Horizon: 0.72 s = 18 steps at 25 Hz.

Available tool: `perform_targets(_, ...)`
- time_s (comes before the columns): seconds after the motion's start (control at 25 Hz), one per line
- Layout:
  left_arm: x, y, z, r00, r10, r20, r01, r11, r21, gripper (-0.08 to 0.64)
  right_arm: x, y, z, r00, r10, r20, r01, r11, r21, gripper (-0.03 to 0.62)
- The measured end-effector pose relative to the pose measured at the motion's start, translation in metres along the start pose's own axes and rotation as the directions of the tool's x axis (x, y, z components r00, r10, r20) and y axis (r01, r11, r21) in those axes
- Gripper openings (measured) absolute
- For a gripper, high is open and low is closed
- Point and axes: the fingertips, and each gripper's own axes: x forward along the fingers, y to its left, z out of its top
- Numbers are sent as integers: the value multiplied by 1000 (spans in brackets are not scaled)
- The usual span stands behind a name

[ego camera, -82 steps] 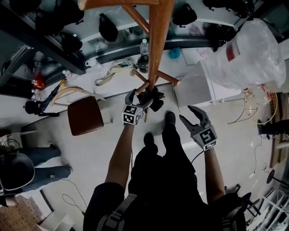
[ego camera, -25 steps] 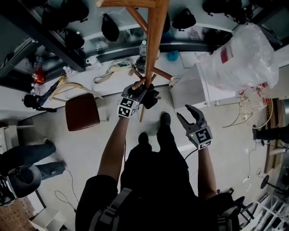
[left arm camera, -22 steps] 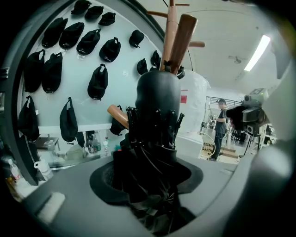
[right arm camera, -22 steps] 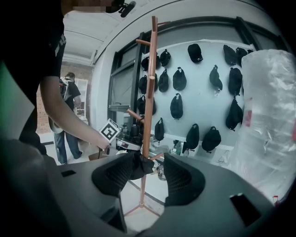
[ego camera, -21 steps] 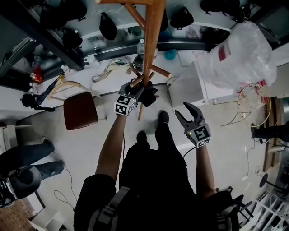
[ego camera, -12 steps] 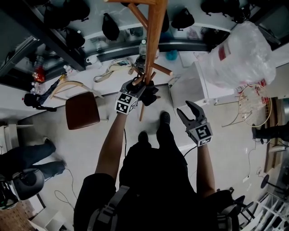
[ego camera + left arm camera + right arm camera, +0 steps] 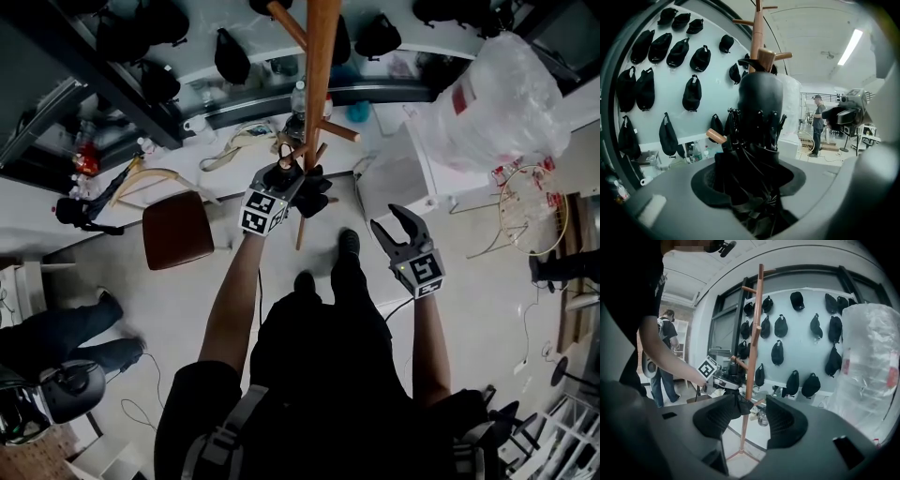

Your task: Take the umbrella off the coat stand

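The wooden coat stand [image 7: 319, 75] rises in the middle of the head view. A folded black umbrella [image 7: 311, 195] hangs close against its pole, by a lower peg [image 7: 339, 131]. My left gripper [image 7: 284, 180] is shut on the umbrella. In the left gripper view the umbrella [image 7: 759, 117] fills the space between the jaws of my left gripper [image 7: 752, 174], with the pole [image 7: 756, 28] and a peg [image 7: 766, 58] just behind it. My right gripper [image 7: 398, 230] hangs open and empty to the right, apart from the stand. The right gripper [image 7: 747, 420] looks at the stand [image 7: 752, 333] and umbrella [image 7: 737, 405].
A brown stool [image 7: 178, 230] stands left of the stand. A white cabinet [image 7: 394, 187] bearing a big plastic-wrapped bundle [image 7: 497, 103] is on the right, with a wire basket [image 7: 530, 211] beyond. Black caps hang on the wall [image 7: 670, 84]. A person [image 7: 56, 337] stands at lower left.
My left gripper has risen a little along the stand's pole with the umbrella in it. The right gripper has stayed where it was, still open.
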Motion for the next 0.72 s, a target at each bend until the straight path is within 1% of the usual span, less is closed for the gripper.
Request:
perform_targets(0.16, -10, -2, 3, 1000, 3, 5, -3, 1000, 9, 209, -6, 7, 0, 1000, -8, 7, 8, 1000, -5, 213)
perform_targets(0.36, -24, -4, 7, 1000, 10, 13, -11, 1000, 17, 209, -12, 13, 7, 999, -15, 34, 14, 1000, 18, 213)
perform_targets(0.72, -44, -8, 8, 1000, 27, 15, -27, 999, 22, 209, -16, 16, 19, 998, -11, 61, 11, 1000, -4, 213)
